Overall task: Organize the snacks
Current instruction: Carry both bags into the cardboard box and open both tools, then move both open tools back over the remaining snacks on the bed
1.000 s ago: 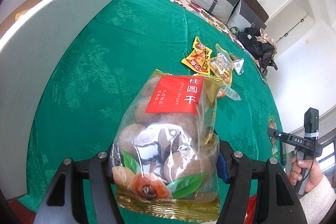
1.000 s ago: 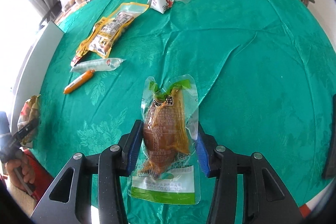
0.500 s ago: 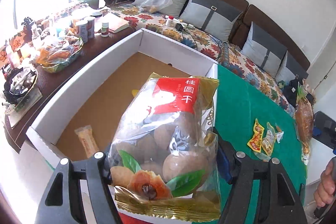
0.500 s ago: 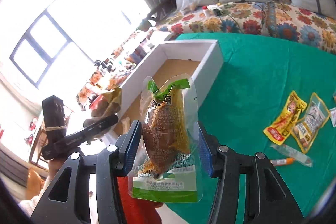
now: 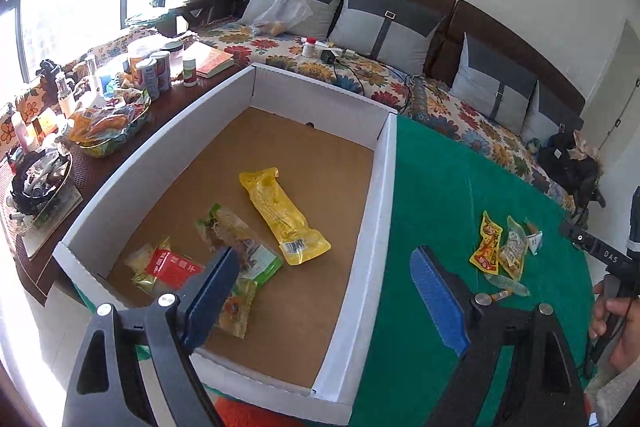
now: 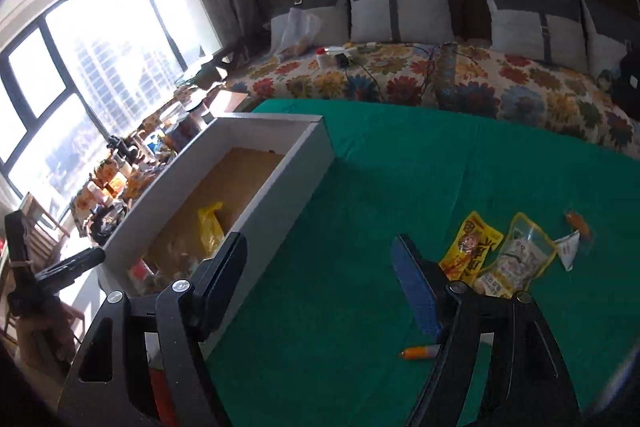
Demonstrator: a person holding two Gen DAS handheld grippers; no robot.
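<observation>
A white cardboard box [image 5: 382,195] with a brown floor stands at the left edge of the green table [image 5: 448,195]. Inside lie a yellow packet [image 5: 280,215], a clear bag with a red label [image 5: 168,265] and a green-topped pouch [image 5: 240,239]. My left gripper [image 5: 324,291] is open and empty above the box's near right corner. My right gripper [image 6: 320,287] is open and empty above the table, right of the box [image 6: 296,179]. On the cloth lie a yellow snack packet [image 6: 472,247], a clear yellow-edged packet [image 6: 516,263] and an orange sausage [image 6: 420,352].
A floral sofa [image 6: 400,79] with grey cushions runs behind the table. A dark side table [image 5: 104,99] with cans, bottles and a bowl of snacks stands left of the box. A small white packet [image 6: 568,251] and another sausage [image 6: 578,221] lie at the far right.
Both grippers have opened. The red-label bag and the green-topped pouch have left the jaws and now lie in the box. The right gripper has turned toward the table.
</observation>
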